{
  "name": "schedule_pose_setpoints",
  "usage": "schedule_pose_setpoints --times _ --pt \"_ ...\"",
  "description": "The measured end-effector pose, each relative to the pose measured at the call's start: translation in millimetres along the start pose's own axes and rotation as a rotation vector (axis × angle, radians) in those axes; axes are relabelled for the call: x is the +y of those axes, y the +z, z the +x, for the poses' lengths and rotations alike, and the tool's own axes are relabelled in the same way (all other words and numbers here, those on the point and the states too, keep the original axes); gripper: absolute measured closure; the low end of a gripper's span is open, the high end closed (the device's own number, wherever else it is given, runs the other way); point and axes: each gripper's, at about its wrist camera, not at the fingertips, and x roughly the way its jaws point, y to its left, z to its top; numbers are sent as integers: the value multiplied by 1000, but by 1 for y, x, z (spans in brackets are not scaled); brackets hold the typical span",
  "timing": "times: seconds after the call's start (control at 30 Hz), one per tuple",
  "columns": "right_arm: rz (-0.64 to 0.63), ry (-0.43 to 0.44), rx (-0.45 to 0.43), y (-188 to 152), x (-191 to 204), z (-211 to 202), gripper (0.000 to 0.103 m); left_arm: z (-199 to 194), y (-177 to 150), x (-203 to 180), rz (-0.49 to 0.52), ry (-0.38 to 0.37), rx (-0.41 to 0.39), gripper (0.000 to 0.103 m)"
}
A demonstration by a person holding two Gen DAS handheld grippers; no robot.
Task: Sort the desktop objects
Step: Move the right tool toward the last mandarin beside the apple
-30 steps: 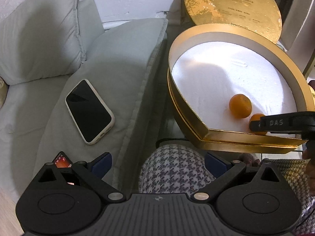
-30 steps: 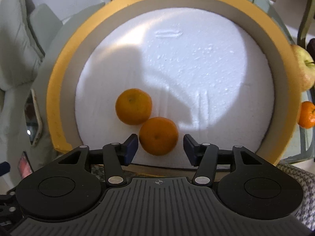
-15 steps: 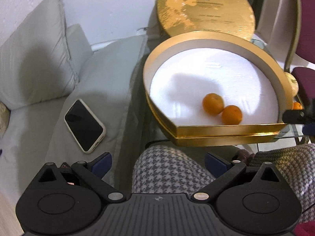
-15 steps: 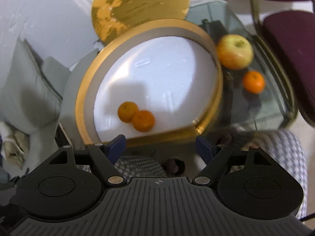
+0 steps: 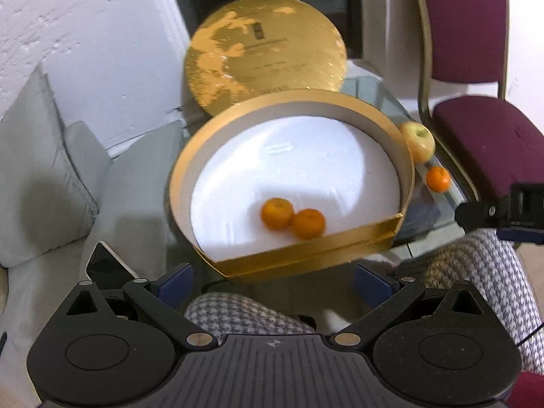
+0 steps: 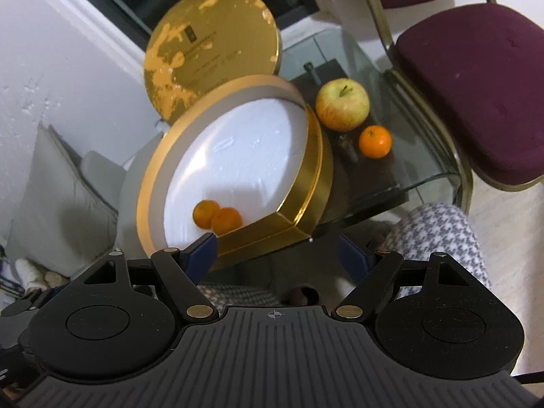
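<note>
1. Your left tool [image 5: 272, 280] hangs above your lap with its fingers wide apart and nothing between them
2. Your right tool [image 6: 277, 250] is likewise spread and empty, well short of the gold box [image 6: 307, 176]
3. Two mandarins [image 5: 292, 218] lie touching inside the box on its white liner
4. An apple [image 6: 342, 104] and a third mandarin [image 6: 375, 141] sit on the glass tabletop [image 6: 421, 166] just right of the box
5. The gold lid [image 5: 265, 54] leans upright behind the box

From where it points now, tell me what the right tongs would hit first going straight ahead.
Probably the gold box: its flat front wall sits just beyond the open right tongs. Depth is unclear, so they might pass its right edge toward the glass table.
</note>
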Motion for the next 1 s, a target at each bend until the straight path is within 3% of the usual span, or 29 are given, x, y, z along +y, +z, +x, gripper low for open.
schedule_pose_setpoints --times 0.43,1.0 --pt "44 -4 -34 -2 -14 -6 21 -2 -3 -6 40 52 15 2" --pt "106 -77 -105 7 -52 -6 20 1 11 -35 182 61 43 2"
